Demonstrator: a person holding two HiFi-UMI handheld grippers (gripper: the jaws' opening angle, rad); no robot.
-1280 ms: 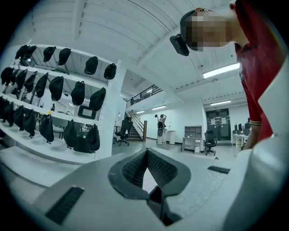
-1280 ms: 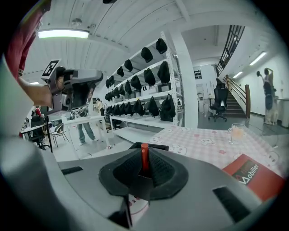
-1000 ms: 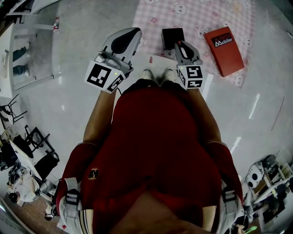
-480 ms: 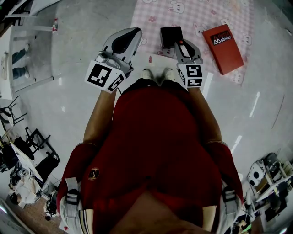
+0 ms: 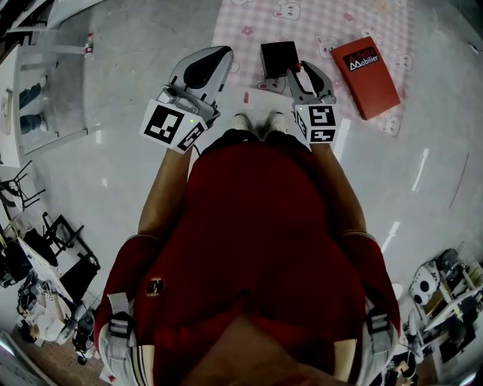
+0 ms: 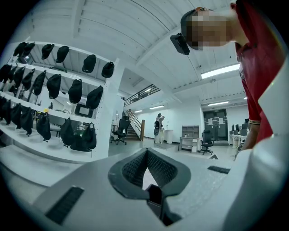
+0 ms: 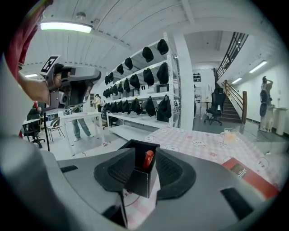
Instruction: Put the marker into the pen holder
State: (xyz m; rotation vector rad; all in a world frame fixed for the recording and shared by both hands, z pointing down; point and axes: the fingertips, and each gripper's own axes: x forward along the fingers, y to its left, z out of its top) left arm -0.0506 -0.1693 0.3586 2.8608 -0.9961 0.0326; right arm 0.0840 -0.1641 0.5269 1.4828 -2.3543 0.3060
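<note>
Right gripper [image 5: 307, 70], its jaws just opened and gripping nothing, flanks the marker [image 7: 148, 159] standing inside the pen holder [image 7: 140, 179]. The drop looks done. Next, it should back away from the pen holder without tipping it.

Open lab hall — shelves [image 6: 108, 118] of black bags [image 6: 75, 91], office chairs [image 6: 207, 140], staircase [image 6: 132, 122].

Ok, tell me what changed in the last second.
The right gripper has just been opening its jaws, letting go of the red marker, which now stands in the black pen holder between the spread jaws, untouched. The left gripper stayed shut and still; the red box stayed on the cloth.
</note>
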